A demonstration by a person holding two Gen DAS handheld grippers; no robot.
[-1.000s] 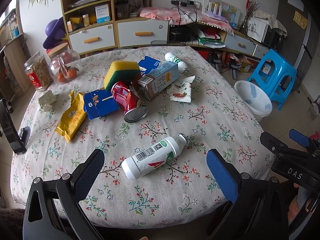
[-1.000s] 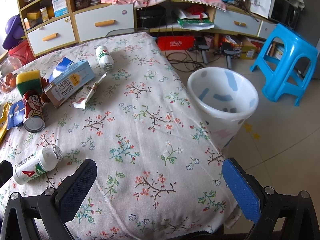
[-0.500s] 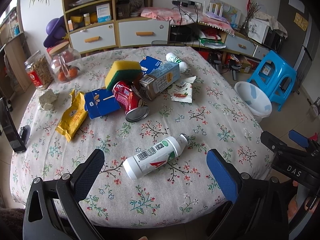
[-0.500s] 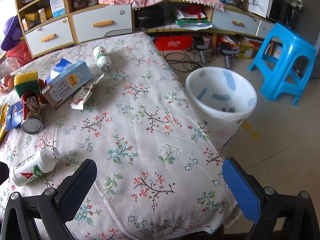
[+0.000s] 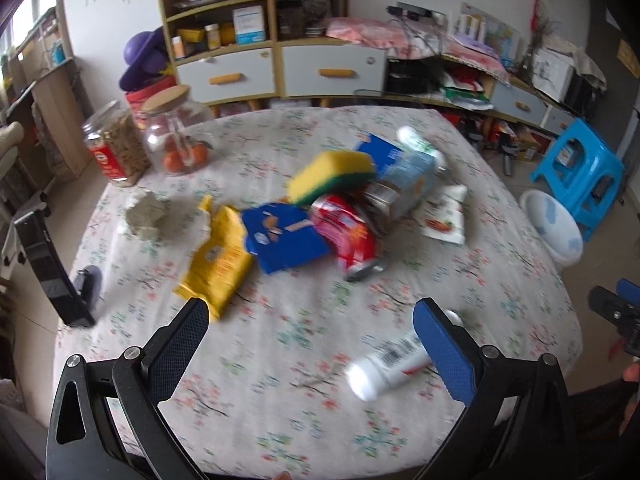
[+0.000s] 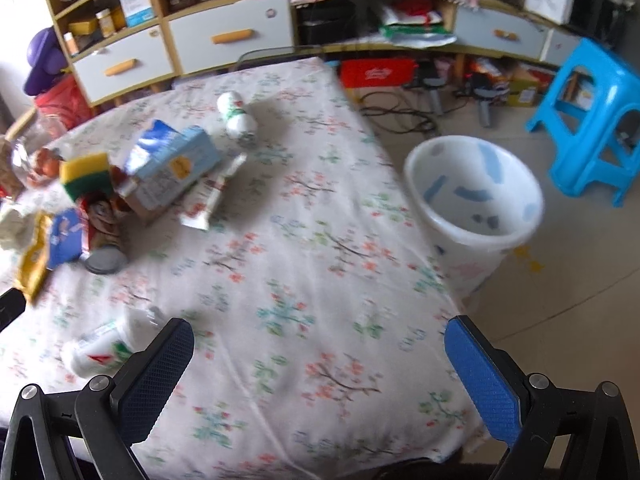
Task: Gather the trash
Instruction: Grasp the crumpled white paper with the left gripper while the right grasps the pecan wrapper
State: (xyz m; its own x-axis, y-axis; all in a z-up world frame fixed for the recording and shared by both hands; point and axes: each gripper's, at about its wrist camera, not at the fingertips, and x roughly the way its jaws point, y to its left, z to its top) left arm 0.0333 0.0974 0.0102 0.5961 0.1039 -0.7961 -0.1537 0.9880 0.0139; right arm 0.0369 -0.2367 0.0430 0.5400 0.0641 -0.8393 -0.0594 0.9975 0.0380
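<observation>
left gripper point(image 5: 310, 342): hovering over the near table edge, jaws spread wide, gripping nothing.
right gripper point(image 6: 320, 364): hanging wide open, carrying nothing.
white bottle point(image 5: 390, 364): lying on its side on the floral tablecloth point(image 5: 280, 340), just behind the left gripper's right finger.
trash pile point(image 5: 320, 216): sitting mid-table, blurred.
white bin point(image 6: 474, 200): standing on the floor beside the table.

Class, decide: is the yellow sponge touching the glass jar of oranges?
Apart. The left wrist view shows bare tablecloth between the yellow sponge and the glass jar.
</observation>
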